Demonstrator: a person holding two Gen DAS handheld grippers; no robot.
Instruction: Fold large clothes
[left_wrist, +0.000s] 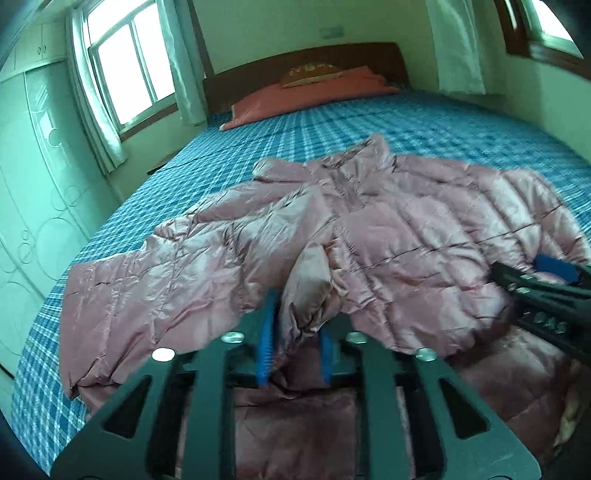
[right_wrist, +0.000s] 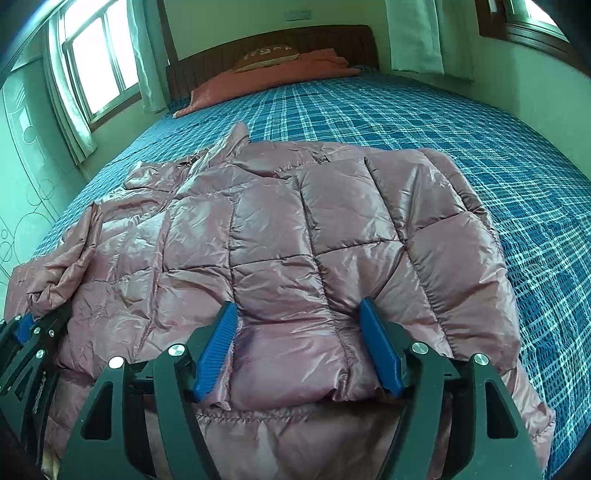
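A pink quilted puffer jacket (left_wrist: 406, 229) lies spread on the bed, collar toward the headboard; it also fills the right wrist view (right_wrist: 288, 240). My left gripper (left_wrist: 295, 317) is shut on a bunched sleeve cuff (left_wrist: 310, 284) of the jacket, held over its left half. My right gripper (right_wrist: 299, 325) is open, its blue pads astride the folded right sleeve near the hem, resting on the fabric. The right gripper shows at the right edge of the left wrist view (left_wrist: 546, 280); the left gripper shows at the left edge of the right wrist view (right_wrist: 29, 332).
The bed has a blue plaid cover (right_wrist: 480, 147). An orange pillow (left_wrist: 306, 98) and a brown cushion (left_wrist: 314, 72) lie by the wooden headboard (left_wrist: 295, 62). A window with curtains (left_wrist: 125, 70) and a wardrobe (left_wrist: 33, 177) stand to the left.
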